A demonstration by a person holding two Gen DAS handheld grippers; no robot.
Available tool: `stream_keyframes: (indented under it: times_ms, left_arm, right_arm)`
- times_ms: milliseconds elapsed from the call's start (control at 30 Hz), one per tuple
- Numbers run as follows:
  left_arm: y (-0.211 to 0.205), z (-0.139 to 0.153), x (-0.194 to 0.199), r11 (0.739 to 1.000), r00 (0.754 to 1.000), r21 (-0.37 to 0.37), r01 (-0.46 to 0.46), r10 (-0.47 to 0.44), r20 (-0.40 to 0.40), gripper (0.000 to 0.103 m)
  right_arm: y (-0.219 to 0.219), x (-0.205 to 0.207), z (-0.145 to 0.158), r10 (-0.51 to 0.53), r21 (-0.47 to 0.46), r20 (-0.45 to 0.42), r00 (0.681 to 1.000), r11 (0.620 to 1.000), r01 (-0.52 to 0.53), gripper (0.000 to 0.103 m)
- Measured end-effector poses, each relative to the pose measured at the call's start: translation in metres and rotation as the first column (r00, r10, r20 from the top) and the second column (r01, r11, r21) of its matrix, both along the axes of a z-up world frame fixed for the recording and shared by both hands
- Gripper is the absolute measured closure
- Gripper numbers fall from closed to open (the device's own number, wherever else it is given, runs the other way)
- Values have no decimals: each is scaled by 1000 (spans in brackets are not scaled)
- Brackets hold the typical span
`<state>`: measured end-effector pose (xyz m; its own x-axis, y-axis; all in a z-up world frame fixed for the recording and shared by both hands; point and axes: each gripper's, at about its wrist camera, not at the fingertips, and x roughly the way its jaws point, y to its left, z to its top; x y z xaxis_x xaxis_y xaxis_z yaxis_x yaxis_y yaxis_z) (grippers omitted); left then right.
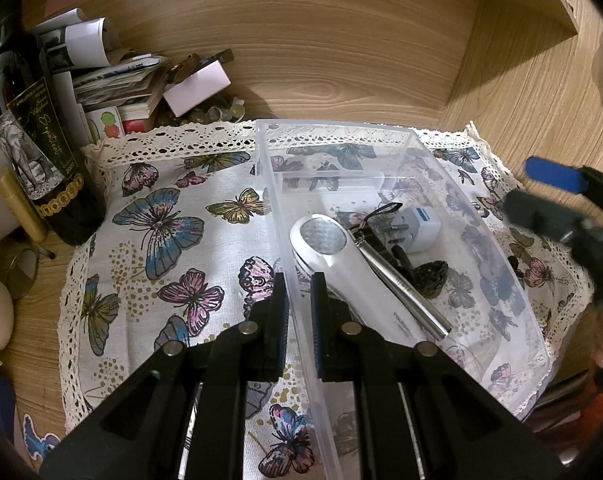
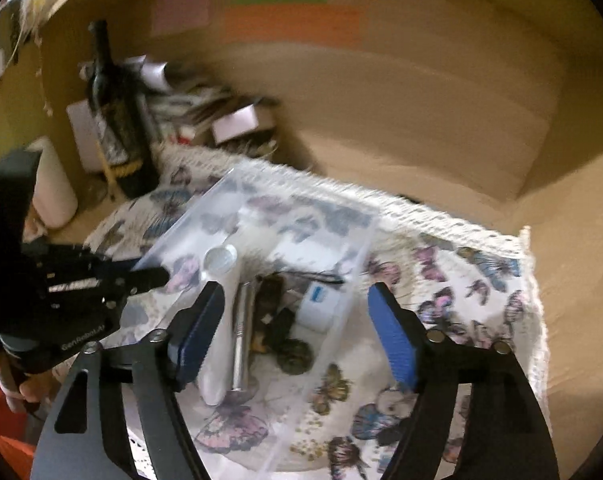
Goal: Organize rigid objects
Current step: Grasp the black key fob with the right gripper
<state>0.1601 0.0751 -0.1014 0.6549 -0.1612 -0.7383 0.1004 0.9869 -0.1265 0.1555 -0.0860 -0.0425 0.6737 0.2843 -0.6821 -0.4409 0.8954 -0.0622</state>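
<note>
Left gripper (image 1: 299, 300) sits clamped on the near-left wall of the clear plastic bin (image 1: 501, 264), one finger outside, one inside. Right gripper (image 2: 297, 332) hangs above the bin's near end, jaws wide apart, nothing between them; the right wrist view is blurred.

Bin stands on a butterfly-print cloth (image 1: 161, 240) with lace edging, on a wooden desk (image 1: 341, 60). Wine bottle (image 1: 29, 140) and a heap of papers (image 1: 113, 68) lie far left, well apart from the bin.

Step in hand, as I judge it: steady the bin while the free gripper goes for the next item or leaves. To do it well, hold the wall firmly without tilting the bin, and keep the open jaws clear of the thin rim when passing over it.

Contents, all inside the bin: a white handheld device (image 1: 341, 264) with a round patterned face, lying slantwise; a slim metal pen-like cylinder (image 1: 405, 288) just beside it on the right; a white plug adapter (image 1: 417, 228) further back; a small dark lumpy object (image 1: 431, 276) near the cylinder; a black strap loop (image 1: 385, 210). What the dark bits under the cylinder are, I cannot tell.
</note>
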Motion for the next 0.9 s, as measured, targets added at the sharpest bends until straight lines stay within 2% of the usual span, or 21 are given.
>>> stream_keyframes:
  times_ms: [233,367,500,667,900]
  left_arm:
    - [0,0,0,1000,1000,0,0,0,1,94]
    - [0,0,0,1000,1000,-1,0,0,0,94]
    - [0,0,-1,1000,1000,3,1,-1,2,94]
    - [-1,-1,-1,1000,1000,11,3,-3,1,94]
    - [-2,-1,-1,1000,1000,18,5,-5,-1,94]
  right_arm:
    - [-43,-7,4,-128,17,25,991,992,128,20]
    - [-70,-9,-13,-204,28,-26,979,978,205,20]
    - [-88,-13,-41,-270,-1,-84,959,963,271,20]
    - [-94,-12,-75,-276,-35,-173,946,961,274,20]
    - [-96,-7,-101,-254,-103,-223,941,966,236,20]
